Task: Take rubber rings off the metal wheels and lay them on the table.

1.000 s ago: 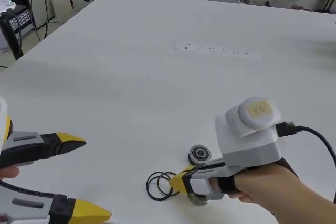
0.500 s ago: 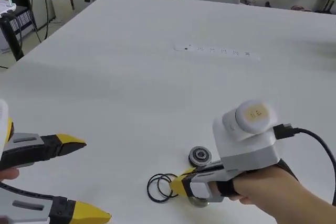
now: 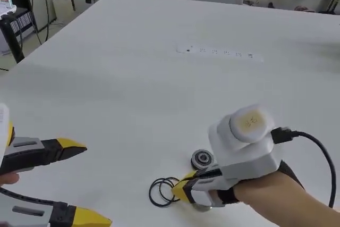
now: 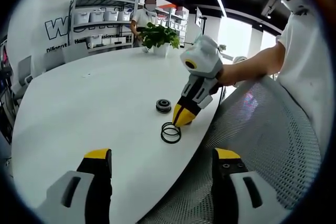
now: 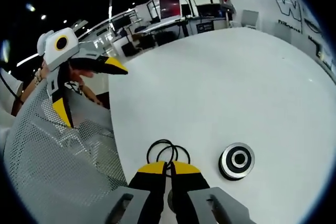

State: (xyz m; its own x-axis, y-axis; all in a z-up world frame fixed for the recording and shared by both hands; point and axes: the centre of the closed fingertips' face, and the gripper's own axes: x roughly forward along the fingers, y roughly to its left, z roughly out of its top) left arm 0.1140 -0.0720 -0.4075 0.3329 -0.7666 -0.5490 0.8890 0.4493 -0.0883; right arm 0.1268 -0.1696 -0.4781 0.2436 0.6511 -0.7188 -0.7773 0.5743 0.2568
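Right gripper jaws closed, tips at rubber rings near table front edge; metal wheel just beside; left gripper jaws wide apart.

Left tongs spread wide, lower left; right tongs pinched together, pointing left, hand wrapped round handle.

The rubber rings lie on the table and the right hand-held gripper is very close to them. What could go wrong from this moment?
1. The rubber rings lie overlapped near the edge of the table, and the shut tips of the right hand-held gripper are right at them. A small push might slide them off.
2. The metal wheel lies loose just beside that gripper, so a sideways move could knock it away.
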